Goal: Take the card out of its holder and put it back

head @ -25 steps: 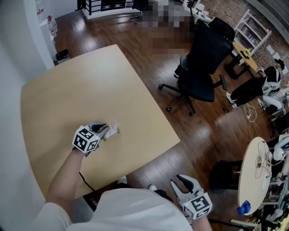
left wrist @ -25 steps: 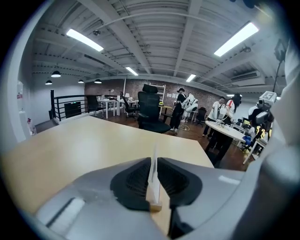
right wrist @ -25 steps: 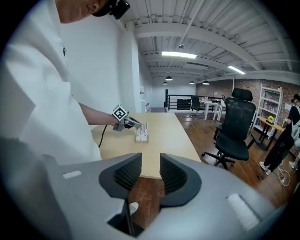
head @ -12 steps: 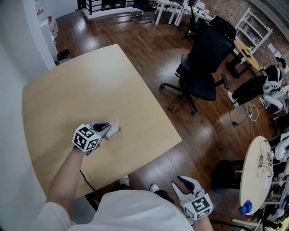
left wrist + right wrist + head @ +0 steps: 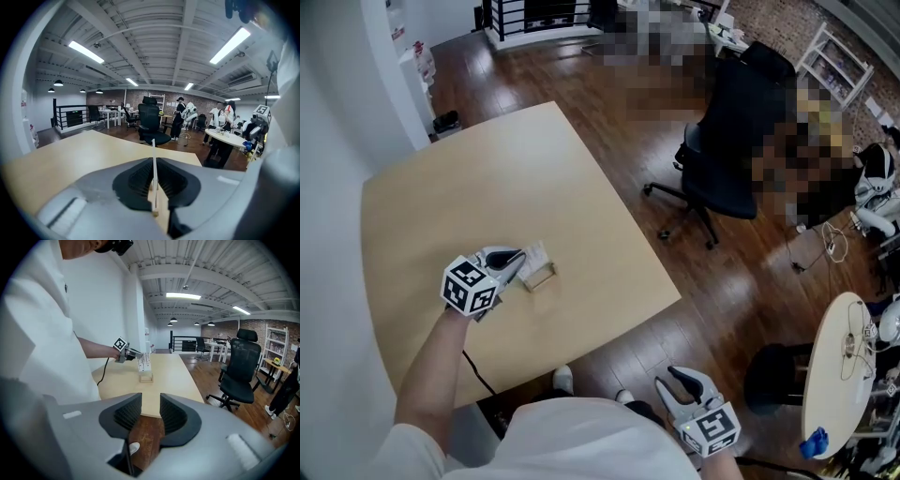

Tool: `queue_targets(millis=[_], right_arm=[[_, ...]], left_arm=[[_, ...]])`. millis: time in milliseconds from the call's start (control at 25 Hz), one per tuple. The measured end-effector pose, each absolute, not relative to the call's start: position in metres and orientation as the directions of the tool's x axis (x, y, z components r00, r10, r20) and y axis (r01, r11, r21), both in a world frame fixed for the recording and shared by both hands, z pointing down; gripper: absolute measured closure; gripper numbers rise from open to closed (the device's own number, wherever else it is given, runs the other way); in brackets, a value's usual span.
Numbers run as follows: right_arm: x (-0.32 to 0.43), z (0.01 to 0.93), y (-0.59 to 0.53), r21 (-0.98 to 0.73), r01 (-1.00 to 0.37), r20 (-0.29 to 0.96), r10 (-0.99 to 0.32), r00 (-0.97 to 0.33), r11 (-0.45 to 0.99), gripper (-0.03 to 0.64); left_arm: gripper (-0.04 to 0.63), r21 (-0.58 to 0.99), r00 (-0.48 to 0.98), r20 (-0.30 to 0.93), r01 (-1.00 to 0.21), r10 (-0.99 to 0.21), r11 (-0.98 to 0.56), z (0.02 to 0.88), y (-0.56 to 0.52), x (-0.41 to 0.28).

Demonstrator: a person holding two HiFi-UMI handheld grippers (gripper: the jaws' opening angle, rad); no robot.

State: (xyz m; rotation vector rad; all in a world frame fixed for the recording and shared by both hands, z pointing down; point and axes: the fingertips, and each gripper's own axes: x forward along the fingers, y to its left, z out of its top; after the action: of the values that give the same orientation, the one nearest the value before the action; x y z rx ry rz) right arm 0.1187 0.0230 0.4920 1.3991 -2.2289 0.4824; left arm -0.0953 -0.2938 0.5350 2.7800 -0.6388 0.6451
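Note:
My left gripper [image 5: 521,263] is shut on a white card [image 5: 534,252] over the light wooden table [image 5: 487,187]. In the left gripper view the card [image 5: 153,159] stands edge-on between the closed pads. The small wooden holder [image 5: 540,277] sits on the table just below and right of the card. From the right gripper view the card [image 5: 144,363] hangs tilted just over the holder [image 5: 146,378], held by the left gripper [image 5: 131,353]. My right gripper [image 5: 680,380] is low beside the body, off the table over the floor. Its jaws [image 5: 150,401] stand open and hold nothing.
A black office chair [image 5: 727,141] stands on the wooden floor right of the table. A round white table [image 5: 834,366] with cables is at the lower right. The table's near edge [image 5: 609,337] runs between the two grippers. A black cable [image 5: 478,370] hangs under the left arm.
The left gripper has closed on the card and lifted it out of the holder, which now shows separately on the table. The right gripper has stayed in place.

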Motion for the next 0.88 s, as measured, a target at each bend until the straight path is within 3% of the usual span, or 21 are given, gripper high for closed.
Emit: queue_targets(millis=[400, 880], right_arm=[[0.137, 0.492, 0.021, -0.058, -0.824, 0.517, -0.689, -0.508, 0.564, 0.491], [0.143, 0.495, 0.035, -0.080, -0.643, 0.479, -0.536, -0.695, 0.762, 0.491]], left_arm=[[0.578, 0.042, 0.710, 0.426, -0.634, -0.560, -0.772, 0.486, -0.254, -0.142], [0.580, 0.034, 0.430, 0.420, -0.888, -0.800, -0.459, 0.456, -0.098, -0.241]])
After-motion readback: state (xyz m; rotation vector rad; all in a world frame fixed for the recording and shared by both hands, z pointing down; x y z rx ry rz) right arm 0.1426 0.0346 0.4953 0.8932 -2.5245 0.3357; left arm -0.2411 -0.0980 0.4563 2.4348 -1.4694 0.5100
